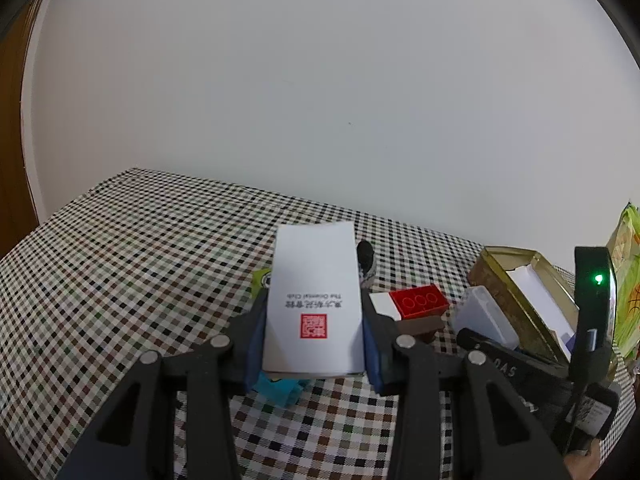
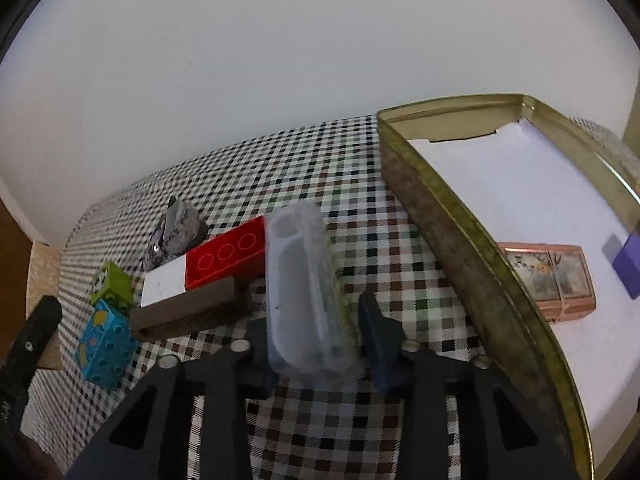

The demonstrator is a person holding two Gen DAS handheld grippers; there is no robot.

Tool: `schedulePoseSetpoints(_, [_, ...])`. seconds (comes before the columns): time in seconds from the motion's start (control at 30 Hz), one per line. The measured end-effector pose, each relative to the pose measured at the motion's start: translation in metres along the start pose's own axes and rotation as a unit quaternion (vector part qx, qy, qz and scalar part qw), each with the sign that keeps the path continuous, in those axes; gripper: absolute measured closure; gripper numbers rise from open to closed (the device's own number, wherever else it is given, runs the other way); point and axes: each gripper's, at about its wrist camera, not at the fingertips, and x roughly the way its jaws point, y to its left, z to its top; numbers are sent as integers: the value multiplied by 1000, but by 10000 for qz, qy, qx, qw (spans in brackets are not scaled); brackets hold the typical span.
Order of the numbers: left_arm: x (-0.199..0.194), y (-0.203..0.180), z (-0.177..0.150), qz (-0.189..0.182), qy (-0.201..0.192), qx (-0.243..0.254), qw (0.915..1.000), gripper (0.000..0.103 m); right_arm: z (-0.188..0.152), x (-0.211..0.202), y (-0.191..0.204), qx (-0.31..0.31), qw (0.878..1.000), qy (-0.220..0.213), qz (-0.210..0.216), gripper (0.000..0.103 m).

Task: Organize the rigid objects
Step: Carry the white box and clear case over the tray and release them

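Note:
My left gripper point(image 1: 314, 308) is shut on a white box point(image 1: 314, 272) with a red seal, held above the checked tablecloth point(image 1: 120, 280). My right gripper point(image 2: 312, 316) points down at the table, and its pads close on a clear plastic case point(image 2: 304, 280) lying flat there. The case point(image 1: 484, 316) sits beside an open gold tin point(image 2: 440, 216). The tin holds a copper-coloured box point(image 2: 548, 280) and a purple block point(image 2: 632, 260). Left of the case lie a red brick point(image 2: 228, 254), a white block point(image 2: 164, 282) and a brown block point(image 2: 188, 312).
A grey stone-like lump point(image 2: 176, 232), a green brick point(image 2: 114, 284) and a blue brick point(image 2: 106, 344) lie further left. In the left wrist view the blue brick point(image 1: 280, 390) shows under the held box. A green-yellow bag point(image 1: 628, 280) stands behind the tin point(image 1: 492, 280). A wall closes the back.

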Motion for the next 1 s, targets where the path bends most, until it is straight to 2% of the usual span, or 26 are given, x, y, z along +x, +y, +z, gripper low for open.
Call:
schedulePoseSetpoints(0.13, [3, -2, -1, -12, -27, 71, 10000, 63, -2, -4, -14, 162, 9983, -39, 553, 75])
schedulePoseSetpoints(0.23, [3, -4, -1, -31, -71, 124, 9999, 63, -6, -16, -20, 137, 9953, -230, 935, 75])
schedulePoseSetpoints(0.5, [2, -7, -3, -85, -199, 192, 9996, 63, -13, -70, -16, -381, 9799, -1100, 1620, 75])
schedulePoseSetpoints(0.67, [3, -16, -7, -28, -216, 332, 9992, 63, -18, -96, -22, -691, 9736, -1628, 1444, 75])
schedulePoseSetpoints(0.83, [2, -32, -10, -9, -214, 396, 9990, 63, -15, -112, -40, -631, 9701, -2008, 1208, 75])
schedulePoseSetpoints(1.0, [6, -57, -16, -211, -90, 414, 9989, 63, -10, -127, -47, -828, 9645, -2390, 756, 75])
